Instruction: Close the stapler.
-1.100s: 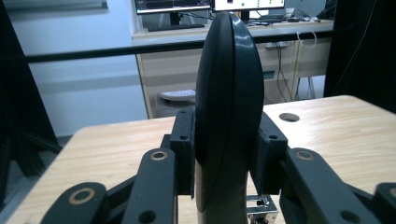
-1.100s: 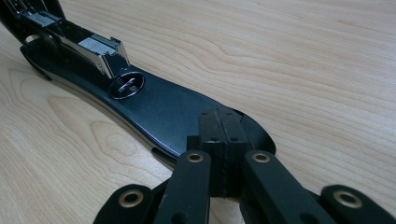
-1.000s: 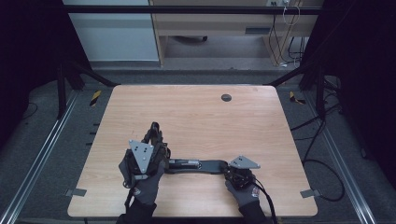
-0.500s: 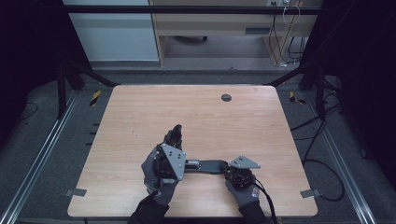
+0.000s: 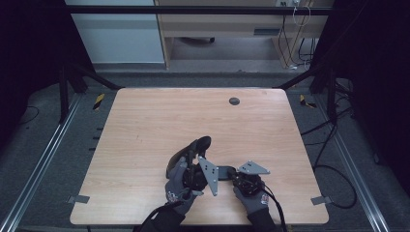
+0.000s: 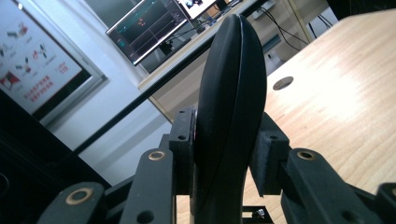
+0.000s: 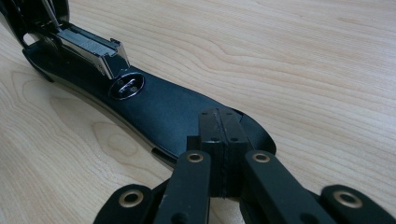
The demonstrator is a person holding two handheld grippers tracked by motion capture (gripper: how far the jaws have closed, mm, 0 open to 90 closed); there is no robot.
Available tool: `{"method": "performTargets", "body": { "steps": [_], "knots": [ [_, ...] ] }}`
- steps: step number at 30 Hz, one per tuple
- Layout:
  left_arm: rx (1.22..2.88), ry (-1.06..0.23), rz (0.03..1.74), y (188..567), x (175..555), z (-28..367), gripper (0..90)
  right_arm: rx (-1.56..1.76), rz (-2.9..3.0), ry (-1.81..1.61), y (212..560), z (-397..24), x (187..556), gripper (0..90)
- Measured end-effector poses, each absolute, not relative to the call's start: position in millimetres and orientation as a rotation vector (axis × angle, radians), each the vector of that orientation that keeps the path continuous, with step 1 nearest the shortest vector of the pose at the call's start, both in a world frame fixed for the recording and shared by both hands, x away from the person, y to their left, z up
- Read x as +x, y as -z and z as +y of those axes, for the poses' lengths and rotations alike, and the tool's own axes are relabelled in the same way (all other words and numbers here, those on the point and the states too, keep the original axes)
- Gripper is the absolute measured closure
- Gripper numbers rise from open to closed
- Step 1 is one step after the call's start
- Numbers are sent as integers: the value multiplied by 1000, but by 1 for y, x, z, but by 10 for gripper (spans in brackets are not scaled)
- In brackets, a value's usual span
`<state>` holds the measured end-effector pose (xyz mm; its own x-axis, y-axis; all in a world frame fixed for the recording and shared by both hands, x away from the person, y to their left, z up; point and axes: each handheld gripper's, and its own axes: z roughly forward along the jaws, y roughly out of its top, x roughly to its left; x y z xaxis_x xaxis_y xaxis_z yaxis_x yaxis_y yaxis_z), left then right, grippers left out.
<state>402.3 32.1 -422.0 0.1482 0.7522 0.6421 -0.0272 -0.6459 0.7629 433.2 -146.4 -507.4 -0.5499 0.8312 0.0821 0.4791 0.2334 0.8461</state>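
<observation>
A black stapler lies opened on the wooden table (image 5: pixel 159 121) near its front edge. Its flat base (image 7: pixel 163 107) rests on the wood, with the metal staple magazine (image 7: pixel 91 46) raised at the far end. My right gripper (image 7: pixel 223 140) is shut, its pads pressed together on the near tip of the base. My left gripper (image 6: pixel 229 154) is shut on the stapler's rounded black top arm (image 6: pixel 231 84), which stands lifted edge-on between the pads. In the high view the left gripper (image 5: pixel 196 162) holds that arm (image 5: pixel 200 145) up, just left of the right gripper (image 5: pixel 237 175).
A round dark grommet (image 5: pixel 234 101) sits in the table's far part. Black frame rails and cables (image 5: pixel 333 159) run along the table's sides on the floor. A desk with monitors (image 6: pixel 154 25) stands beyond the far edge.
My left hand has moved right toward the right gripper, swinging the stapler's top arm up from the stretched-out position. The right gripper has stayed on the base.
</observation>
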Motion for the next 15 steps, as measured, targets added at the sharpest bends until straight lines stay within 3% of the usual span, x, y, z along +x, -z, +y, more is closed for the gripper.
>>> {"method": "performTargets", "body": {
  "steps": [15],
  "knots": [
    [1915, -1643, 562, 447, 401, 5, 625, 1210, 2126, -1254, 508, -147, 434, 900]
  ]
}}
